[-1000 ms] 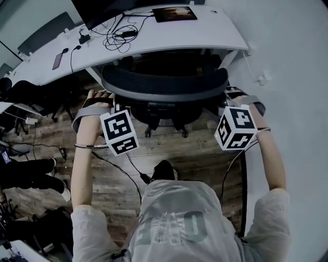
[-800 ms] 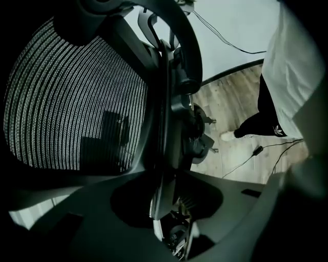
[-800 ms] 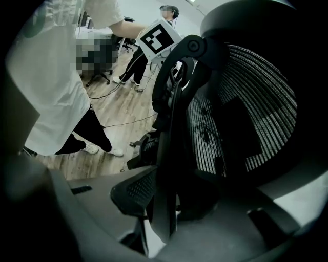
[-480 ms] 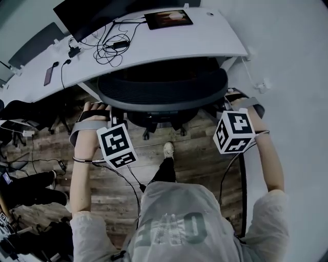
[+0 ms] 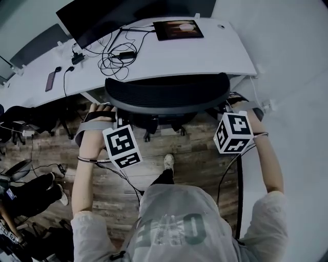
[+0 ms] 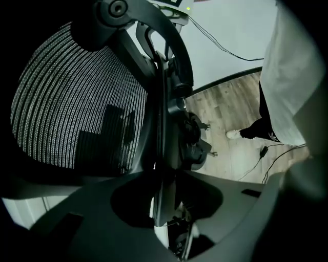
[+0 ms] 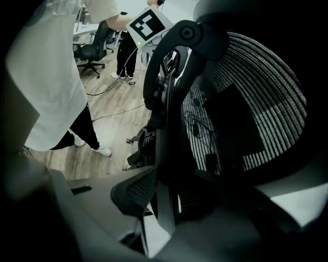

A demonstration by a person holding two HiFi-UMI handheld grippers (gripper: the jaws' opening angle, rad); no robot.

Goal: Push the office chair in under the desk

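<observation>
The black mesh office chair (image 5: 166, 92) stands with its backrest close against the edge of the white desk (image 5: 225, 51), and its seat is hidden below the desk top. My left gripper (image 5: 114, 116) is shut on the backrest's left edge. In the left gripper view the grey frame rail (image 6: 165, 128) runs down between the jaws, beside the mesh (image 6: 66, 112). On the backrest's right edge my right gripper (image 5: 228, 105) is shut. In the right gripper view the frame rail (image 7: 165, 153) sits between its jaws, next to the mesh (image 7: 251, 102).
On the desk lie a dark monitor (image 5: 128, 13), a tablet (image 5: 178, 29), tangled cables (image 5: 115, 53) and a phone (image 5: 50, 81). Other dark chairs (image 5: 25, 115) stand at the left. A white wall (image 5: 297, 77) runs along the right. My foot (image 5: 168, 162) and gripper cables are on the wood floor.
Both grippers and the chair have moved toward the desk. The seat, which showed before, has slid under the desk top, and the backrest now sits near the desk's edge. I have stepped forward.
</observation>
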